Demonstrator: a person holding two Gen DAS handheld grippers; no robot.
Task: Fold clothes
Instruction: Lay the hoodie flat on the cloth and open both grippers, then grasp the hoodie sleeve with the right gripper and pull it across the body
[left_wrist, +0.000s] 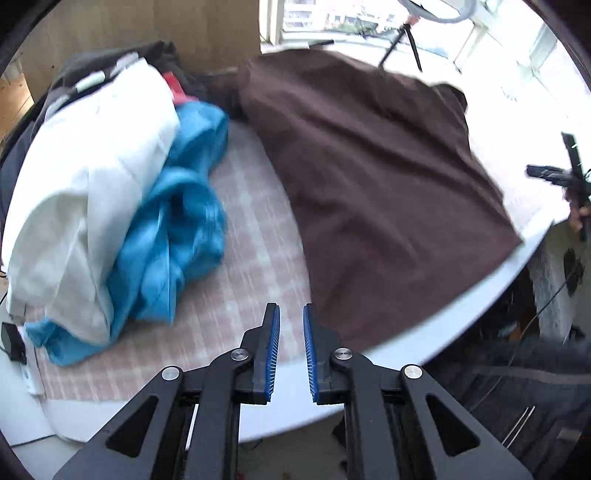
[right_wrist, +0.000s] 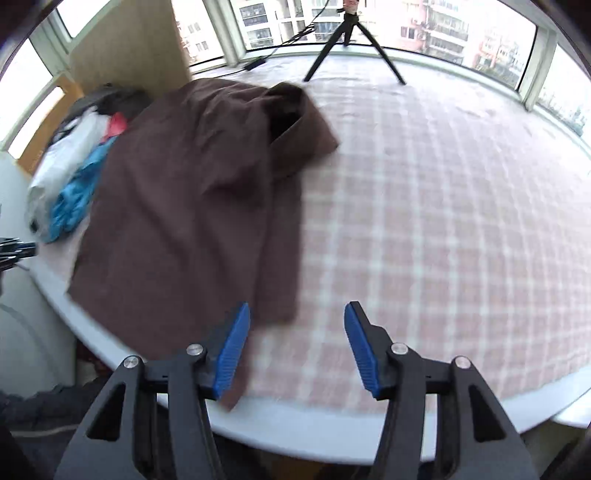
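A brown shirt (left_wrist: 376, 177) lies spread on the pink checked tablecloth (left_wrist: 243, 266), its hem reaching the near table edge. In the right wrist view the brown shirt (right_wrist: 192, 206) shows a collar and sleeve folded over at the far end. My left gripper (left_wrist: 291, 314) hovers above the cloth beside the shirt's near left edge, its blue pads a narrow gap apart with nothing between them. My right gripper (right_wrist: 297, 314) stands wide open over the shirt's near right corner, holding nothing. The right gripper (left_wrist: 569, 177) also appears at the far right of the left wrist view.
A pile of clothes sits at the left: a white garment (left_wrist: 92, 192), a blue garment (left_wrist: 177, 229) and dark items behind. A black tripod (right_wrist: 351, 40) stands at the far side by the windows. The white table rim (right_wrist: 332, 424) runs along the near edge.
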